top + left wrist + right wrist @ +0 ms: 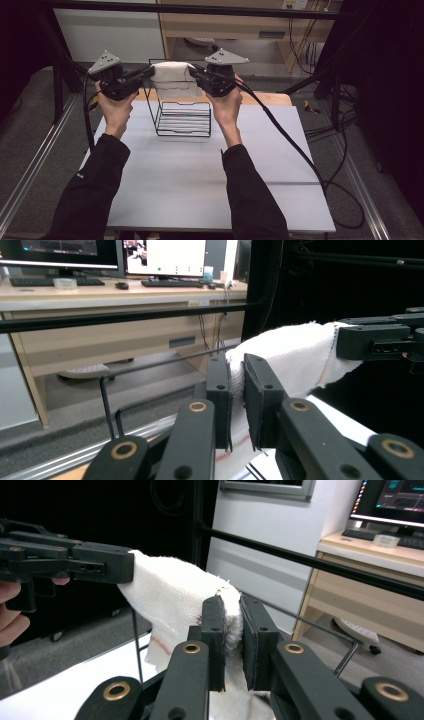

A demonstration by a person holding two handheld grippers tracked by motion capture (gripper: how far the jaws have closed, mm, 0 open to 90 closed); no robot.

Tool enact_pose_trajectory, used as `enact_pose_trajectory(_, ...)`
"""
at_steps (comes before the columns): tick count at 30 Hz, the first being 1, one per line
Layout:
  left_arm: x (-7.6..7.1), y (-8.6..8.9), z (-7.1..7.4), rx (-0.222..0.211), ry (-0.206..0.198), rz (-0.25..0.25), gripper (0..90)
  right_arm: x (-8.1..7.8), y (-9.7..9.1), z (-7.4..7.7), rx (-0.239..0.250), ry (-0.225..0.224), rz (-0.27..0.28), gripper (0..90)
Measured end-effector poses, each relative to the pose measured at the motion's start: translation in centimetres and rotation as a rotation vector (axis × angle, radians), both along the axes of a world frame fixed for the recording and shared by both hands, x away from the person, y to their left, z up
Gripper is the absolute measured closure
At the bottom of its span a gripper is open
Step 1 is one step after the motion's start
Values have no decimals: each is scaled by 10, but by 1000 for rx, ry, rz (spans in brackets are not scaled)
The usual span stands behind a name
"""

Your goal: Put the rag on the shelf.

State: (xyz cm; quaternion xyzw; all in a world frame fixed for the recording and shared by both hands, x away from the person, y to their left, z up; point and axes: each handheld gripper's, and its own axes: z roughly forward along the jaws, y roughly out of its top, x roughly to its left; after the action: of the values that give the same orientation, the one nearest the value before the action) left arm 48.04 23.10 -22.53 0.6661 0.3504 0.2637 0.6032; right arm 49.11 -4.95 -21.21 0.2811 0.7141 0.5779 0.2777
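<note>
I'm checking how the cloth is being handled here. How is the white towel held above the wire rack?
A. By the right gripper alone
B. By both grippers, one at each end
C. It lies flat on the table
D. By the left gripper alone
B: the left gripper and the right gripper each pinch one end of the white towel, stretched between them above the wire rack.

Lab/office: desk [100, 295] w/ monitors [165, 255], keyboards [167, 283], black rig frame [200, 9].

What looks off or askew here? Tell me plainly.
Nothing stands out. The white cloth is held spread between the left gripper and right gripper, both shut on its edges, above the black wire rack, which stands upright on the table. No spill or damage shows.
</note>
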Motion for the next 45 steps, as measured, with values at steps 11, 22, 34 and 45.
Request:
enact_pose_trajectory(11,-16,-1,-11,69,28,-8,801,-12,0,-9,-59,13,35,813)
enact_pose_trajectory(22,-24,4,-4,64,61,-16,717,-15,-3,-22,-69,29,52,811)
enact_pose_trajectory(34,-10,-4,9,78,128,-7,855,-16,-3,-29,-79,29,55,808)
enact_pose_trajectory(45,-8,-9,-7,126,169,-23,894,-17,-4,-35,-93,35,61,802)
